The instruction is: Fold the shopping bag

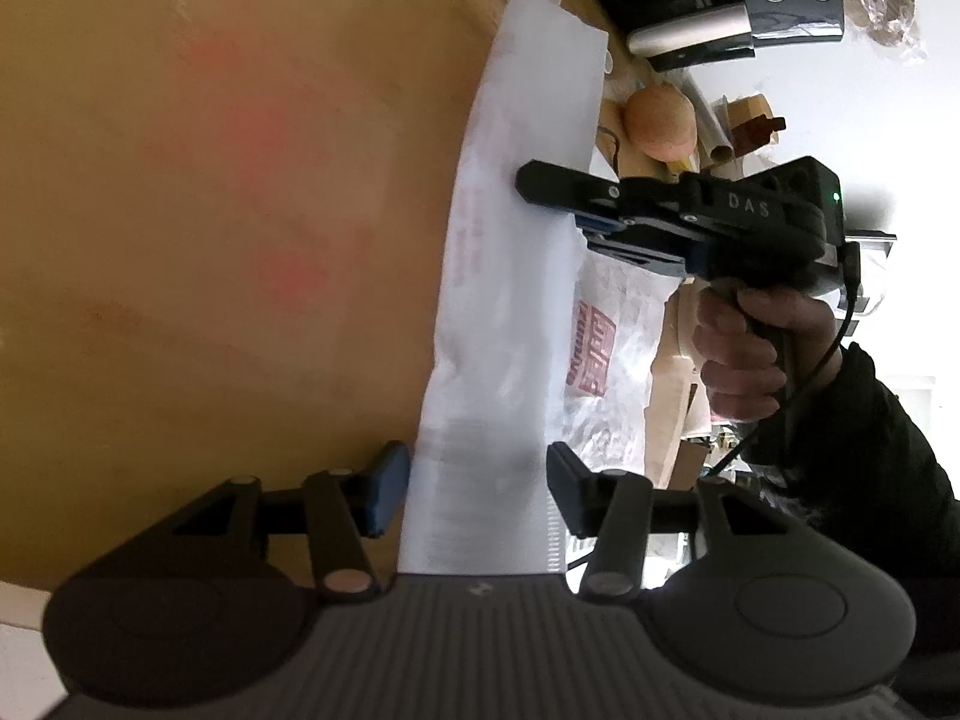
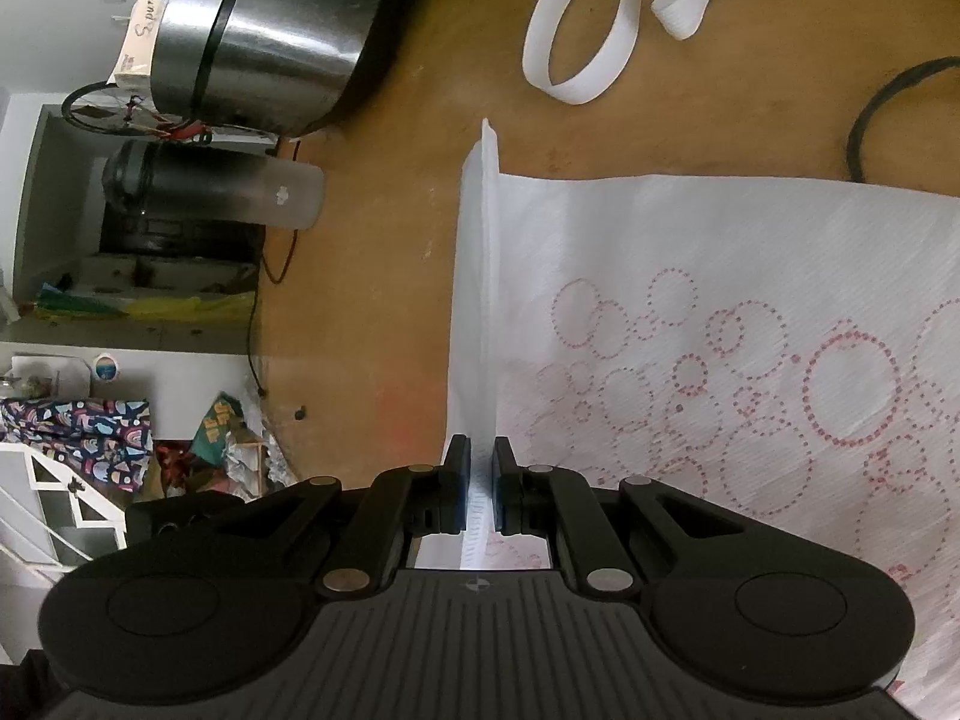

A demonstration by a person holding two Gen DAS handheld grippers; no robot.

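One fold at most is underway: the white shopping bag [image 2: 690,312] lies mostly flat on the wooden bench [image 2: 372,276], and its left edge is lifted into an upright ridge. That edge is pinched by the right claw [image 2: 480,495]. The left claw [image 1: 474,495] is spread half-wide astride the bag, pads apparently not pressing. Handle loops [image 2: 579,27] are left untucked at the far end; most folding is judged undone.
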